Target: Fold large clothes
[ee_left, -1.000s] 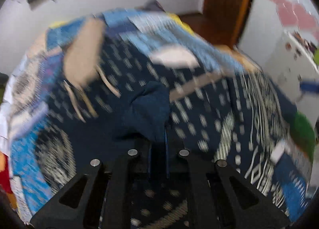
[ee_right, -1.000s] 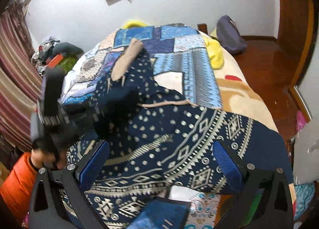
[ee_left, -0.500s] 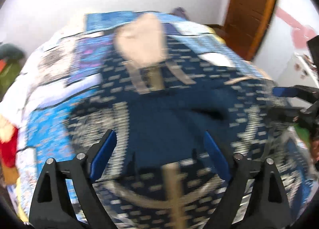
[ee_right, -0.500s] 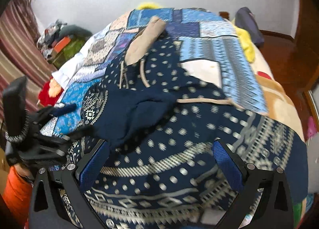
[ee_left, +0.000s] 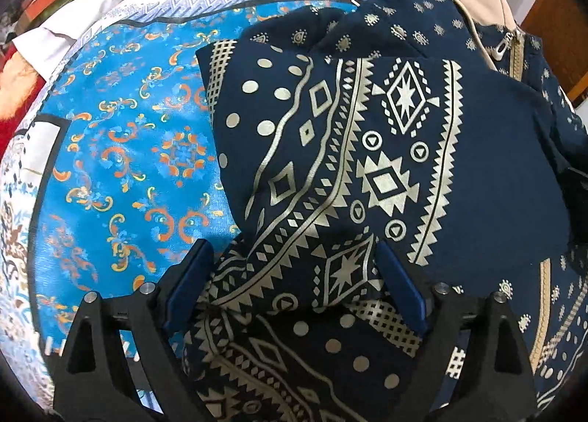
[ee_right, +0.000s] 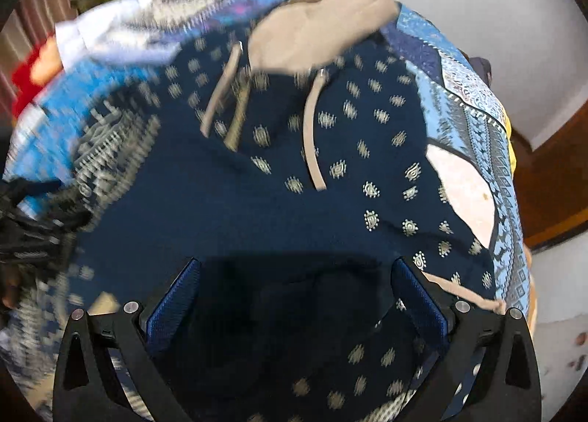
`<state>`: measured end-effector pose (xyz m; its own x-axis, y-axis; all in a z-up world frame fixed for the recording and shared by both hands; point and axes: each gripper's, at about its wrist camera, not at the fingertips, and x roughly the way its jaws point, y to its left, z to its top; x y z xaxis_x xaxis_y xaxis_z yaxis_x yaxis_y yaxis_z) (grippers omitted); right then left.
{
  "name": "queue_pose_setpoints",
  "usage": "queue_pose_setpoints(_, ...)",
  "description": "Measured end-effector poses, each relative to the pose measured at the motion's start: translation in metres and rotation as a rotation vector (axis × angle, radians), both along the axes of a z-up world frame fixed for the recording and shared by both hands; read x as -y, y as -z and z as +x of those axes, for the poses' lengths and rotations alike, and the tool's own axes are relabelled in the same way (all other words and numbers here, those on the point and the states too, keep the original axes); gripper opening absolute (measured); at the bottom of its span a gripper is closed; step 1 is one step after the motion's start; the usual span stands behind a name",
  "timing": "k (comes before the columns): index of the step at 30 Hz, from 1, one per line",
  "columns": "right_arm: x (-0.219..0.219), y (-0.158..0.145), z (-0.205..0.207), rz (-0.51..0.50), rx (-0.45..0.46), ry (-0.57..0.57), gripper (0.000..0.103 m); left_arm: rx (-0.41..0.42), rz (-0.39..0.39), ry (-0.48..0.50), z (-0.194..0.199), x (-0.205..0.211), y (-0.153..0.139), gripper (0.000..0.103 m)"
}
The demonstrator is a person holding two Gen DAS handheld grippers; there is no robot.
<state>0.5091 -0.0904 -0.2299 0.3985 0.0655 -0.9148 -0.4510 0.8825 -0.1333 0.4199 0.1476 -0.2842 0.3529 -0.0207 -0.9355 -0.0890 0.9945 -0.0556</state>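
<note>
Left gripper [ee_left: 294, 282] just let go: it was pinched on a dark fold a second ago, and now the fingers are spread wide and still opening, with patterned cloth lying between them but not clamped. Right gripper [ee_right: 294, 297] fingers are spread too, nothing pinched, same as a second ago.

The navy hoodie [ee_left: 386, 150] lies on the bed [ee_left: 121, 150]. Its sleeve with the silver geometric print is now folded across the body, from 7 o'clock toward 2 o'clock in the left view. The beige hood [ee_right: 312, 32] sits at 12 o'clock in the right view, drawstrings loose below it.

We read this as the sleeve fold being done. Both cameras have dropped closer to the fabric, so we judge the next grab is being lined up. The right view is motion-blurred, so we can't tell which edge.
</note>
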Motion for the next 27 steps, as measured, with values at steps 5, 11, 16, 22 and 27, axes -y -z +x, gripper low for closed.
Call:
queue_pose_setpoints(5, 0.028, -0.007, 0.003, 0.000, 0.046, 0.081, 0.103, -0.004, -0.049, -0.003, -0.002, -0.013, 0.006, 0.097)
queue_pose_setpoints(11, 0.086, -0.014, -0.007, -0.109, 0.126, 0.202, 0.102, 0.006, 0.009, -0.006, -0.004, -0.011, 0.007, 0.102)
queue_pose_setpoints(16, 0.138, -0.018, -0.025, -0.084, 0.104, 0.270, 0.102, -0.001, 0.011, -0.005, 0.001, -0.010, 0.009, 0.103)
queue_pose_setpoints(22, 0.180, -0.042, -0.047, -0.062, 0.130, 0.343, 0.102, -0.016, 0.076, 0.012, 0.002, -0.009, 0.009, 0.103)
queue_pose_setpoints(27, 0.188, -0.067, -0.063, 0.065, 0.129, 0.342, 0.102, -0.021, 0.204, 0.032, -0.005, -0.001, -0.009, 0.101)
